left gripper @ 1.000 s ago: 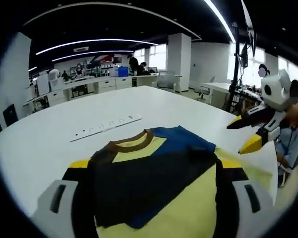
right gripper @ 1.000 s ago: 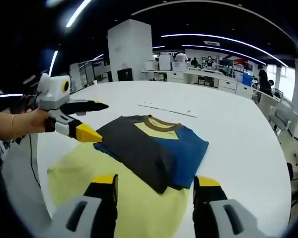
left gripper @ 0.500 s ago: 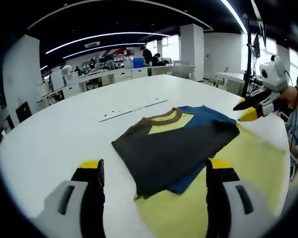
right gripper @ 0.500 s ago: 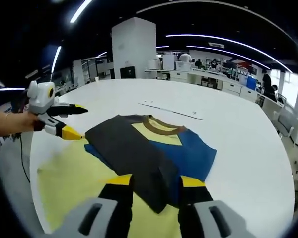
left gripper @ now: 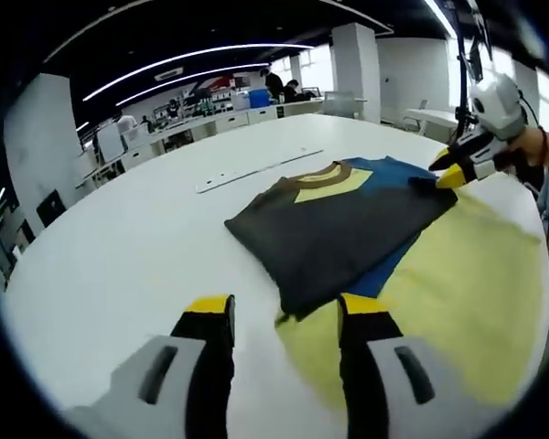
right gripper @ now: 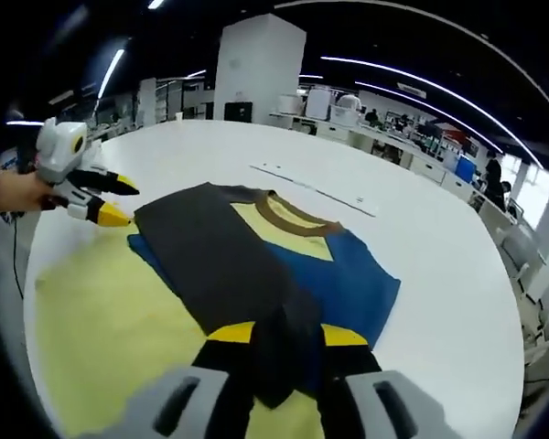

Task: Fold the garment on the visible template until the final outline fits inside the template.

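Right gripper view: the right gripper (right gripper: 279, 343) is pinched on the near edge of the shirt (right gripper: 256, 256), which lies folded on the yellow template (right gripper: 101, 311). The left gripper (left gripper: 282, 315) hangs parted, holding nothing, just short of the shirt's corner, with bare table (left gripper: 119, 247) on its left.

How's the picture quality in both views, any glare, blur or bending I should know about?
Left gripper view: the white table reflects the ceiling lights softly, the far room bends with the fisheye, and the left gripper looks soft up close. Right gripper view: the garment is sharp and evenly lit, and the right gripper is blurred at the frame bottom.
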The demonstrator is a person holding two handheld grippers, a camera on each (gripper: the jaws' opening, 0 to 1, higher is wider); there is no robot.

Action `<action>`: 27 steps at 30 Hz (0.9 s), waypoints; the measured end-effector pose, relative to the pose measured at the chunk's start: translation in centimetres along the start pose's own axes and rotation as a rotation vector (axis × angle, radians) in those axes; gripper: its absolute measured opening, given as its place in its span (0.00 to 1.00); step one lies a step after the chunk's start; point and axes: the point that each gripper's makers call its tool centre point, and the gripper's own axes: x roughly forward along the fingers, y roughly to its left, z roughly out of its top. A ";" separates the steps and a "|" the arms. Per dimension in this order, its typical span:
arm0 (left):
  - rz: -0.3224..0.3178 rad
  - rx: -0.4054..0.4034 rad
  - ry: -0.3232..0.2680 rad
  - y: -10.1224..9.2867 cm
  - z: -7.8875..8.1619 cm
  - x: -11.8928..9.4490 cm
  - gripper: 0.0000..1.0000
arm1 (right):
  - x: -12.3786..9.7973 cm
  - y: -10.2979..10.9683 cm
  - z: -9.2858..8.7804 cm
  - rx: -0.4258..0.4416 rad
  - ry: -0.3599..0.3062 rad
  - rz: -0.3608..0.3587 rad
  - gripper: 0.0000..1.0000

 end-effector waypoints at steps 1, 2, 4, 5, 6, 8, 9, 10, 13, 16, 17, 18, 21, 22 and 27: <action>0.003 -0.006 0.016 0.1 -0.4 0.2 0.29 | 0.3 0.0 -0.2 -0.001 0.007 -0.003 0.20; 0.005 -0.007 0.012 0.1 -0.4 0.3 0.27 | 0.4 -0.1 -0.3 0.005 0.008 -0.004 0.17; 0.011 -0.022 0.003 0.2 -0.4 0.5 0.24 | 0.7 -0.3 -0.3 0.026 0.003 -0.013 0.12; 0.013 -0.026 0.002 0.2 -0.4 0.5 0.23 | 0.7 -0.5 -0.2 0.042 -0.002 -0.025 0.08; 0.014 -0.029 0.005 0.3 -0.5 0.5 0.20 | 0.6 -0.7 0.0 0.060 -0.010 -0.032 0.06; 0.013 -0.049 0.017 0.2 -0.8 0.5 0.08 | 0.5 -1.5 0.1 0.134 -0.028 -0.060 0.01; 0.011 -0.054 0.021 0.2 -0.8 0.5 0.01 | 0.4 -1.9 0.1 0.155 -0.031 -0.073 0.00; 0.011 -0.061 0.027 0.2 -1.0 0.4 0.02 | 0.3 -2.5 0.0 0.188 -0.030 -0.100 0.00; 0.013 -0.075 0.013 0.2 -1.0 0.3 0.00 | 0.1 -3.5 -0.7 0.231 -0.008 -0.132 0.00; 0.024 -0.064 0.012 0.4 -1.1 0.3 0.00 | -0.3 -4.5 -2.1 0.302 0.034 -0.181 0.00; 0.028 -0.060 0.011 0.4 -1.1 0.2 0.00 | -0.2 -4.5 -2.3 0.321 0.033 -0.174 0.00; 0.034 -0.052 0.013 0.4 -1.1 0.2 0.00 | -0.1 -4.4 -2.4 0.349 0.031 -0.165 0.00; 0.046 -0.032 0.015 0.4 -1.2 0.1 0.00 | -0.1 -4.5 -2.7 0.368 0.031 -0.164 0.00; 0.048 -0.033 0.016 0.5 -1.2 0.1 0.00 | 0.0 -4.5 -2.8 0.371 0.034 -0.165 0.00; 0.055 -0.026 0.023 0.6 -1.2 0.1 0.00 | 0.3 -4.4 -3.0 0.372 0.047 -0.168 0.00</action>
